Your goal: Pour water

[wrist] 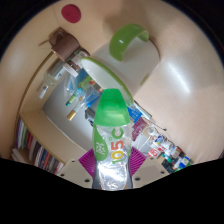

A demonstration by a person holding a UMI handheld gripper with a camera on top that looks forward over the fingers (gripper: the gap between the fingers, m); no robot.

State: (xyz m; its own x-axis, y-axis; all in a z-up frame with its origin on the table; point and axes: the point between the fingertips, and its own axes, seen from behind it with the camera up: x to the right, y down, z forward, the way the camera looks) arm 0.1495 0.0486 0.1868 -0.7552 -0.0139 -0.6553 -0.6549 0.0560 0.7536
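Claw point(112, 180) clamped on bottle point(111, 140): green cap, white label with coloured digits, held between the fingers and pointing ahead. Just beyond the cap, a white cup point(103, 72). Further ahead, a green handle point(128, 38) on a cream curved surface. Left of the bottle, cluttered shelves point(55, 105).

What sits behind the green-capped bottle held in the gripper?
Behind the green-capped bottle, a white cup with a green handle sits on the pale tabletop, with cluttered small items beside. Whatever lies directly behind the bottle is covered.
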